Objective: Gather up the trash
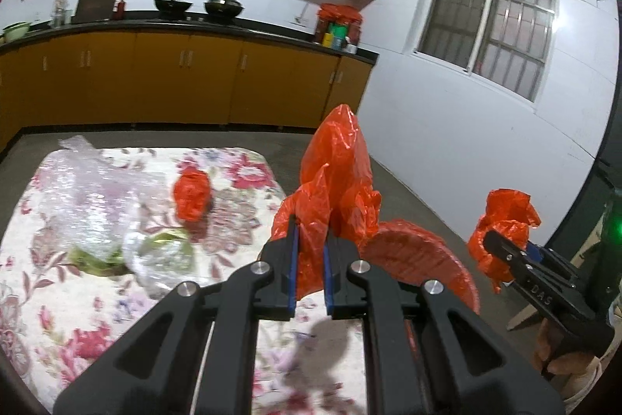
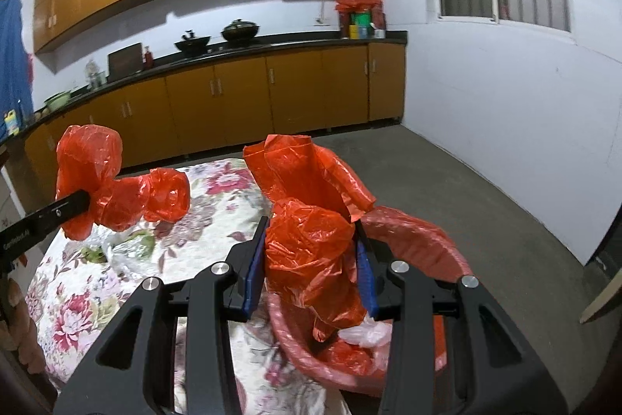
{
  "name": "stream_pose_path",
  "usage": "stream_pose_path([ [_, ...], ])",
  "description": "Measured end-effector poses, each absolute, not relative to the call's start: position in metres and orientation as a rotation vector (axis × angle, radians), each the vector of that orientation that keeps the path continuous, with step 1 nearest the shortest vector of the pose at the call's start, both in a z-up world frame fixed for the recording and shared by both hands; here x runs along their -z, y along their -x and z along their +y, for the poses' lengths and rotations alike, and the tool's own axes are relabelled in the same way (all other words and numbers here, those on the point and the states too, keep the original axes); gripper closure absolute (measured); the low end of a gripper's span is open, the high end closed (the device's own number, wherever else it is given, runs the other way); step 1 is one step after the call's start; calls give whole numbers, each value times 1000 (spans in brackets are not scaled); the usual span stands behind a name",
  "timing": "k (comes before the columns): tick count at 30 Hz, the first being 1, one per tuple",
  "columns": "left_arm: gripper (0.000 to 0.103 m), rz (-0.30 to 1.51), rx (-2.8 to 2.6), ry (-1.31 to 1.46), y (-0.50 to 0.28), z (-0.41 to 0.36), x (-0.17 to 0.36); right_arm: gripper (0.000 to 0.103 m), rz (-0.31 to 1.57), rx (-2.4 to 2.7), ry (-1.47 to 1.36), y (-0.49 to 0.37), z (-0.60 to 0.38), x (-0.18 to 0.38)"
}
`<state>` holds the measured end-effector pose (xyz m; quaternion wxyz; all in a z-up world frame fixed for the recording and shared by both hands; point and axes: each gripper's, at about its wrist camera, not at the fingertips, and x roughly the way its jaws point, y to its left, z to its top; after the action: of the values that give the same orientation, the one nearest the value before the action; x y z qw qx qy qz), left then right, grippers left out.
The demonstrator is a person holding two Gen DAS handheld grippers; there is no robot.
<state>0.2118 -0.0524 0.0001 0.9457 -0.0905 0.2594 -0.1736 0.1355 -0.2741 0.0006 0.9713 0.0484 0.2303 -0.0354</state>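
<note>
The left gripper (image 1: 311, 244) is clamped on a bunch of orange plastic film (image 1: 338, 158), its blue pads pinching a thin gather near the lower edge while the rest stands up loose above the jaws. The right gripper (image 2: 309, 259) is clamped on a thicker wad of the same kind of orange film (image 2: 307, 244), its jaws set wider round the bulk. Whether the two bunches belong to one bag or two cannot be told.

All places below are relative to the red basin (image 2: 423, 240), which is lined with red film.

- The right-hand wad hangs directly over the basin's near rim.
- The left-hand bunch is held above the table edge, just beside the basin.
- A further crumpled orange bag (image 1: 192, 195) lies on the floral tablecloth (image 1: 58, 298), well apart from the basin.
- Clear plastic wrap with green scraps (image 1: 128, 240) lies farther from the basin again.

Handling judgement: the film is very light, limp and slippery (it offers no stiffness to push against). Take hold where it is gathered into several layers, not at a single sheet edge, which is likely to slide out or tear.
</note>
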Motion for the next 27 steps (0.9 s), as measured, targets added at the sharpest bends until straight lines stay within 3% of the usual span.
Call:
stream_pose_path([
  [27, 91, 648, 544, 149, -252, -163, 43, 62, 460, 190, -209, -148, -339, 12],
])
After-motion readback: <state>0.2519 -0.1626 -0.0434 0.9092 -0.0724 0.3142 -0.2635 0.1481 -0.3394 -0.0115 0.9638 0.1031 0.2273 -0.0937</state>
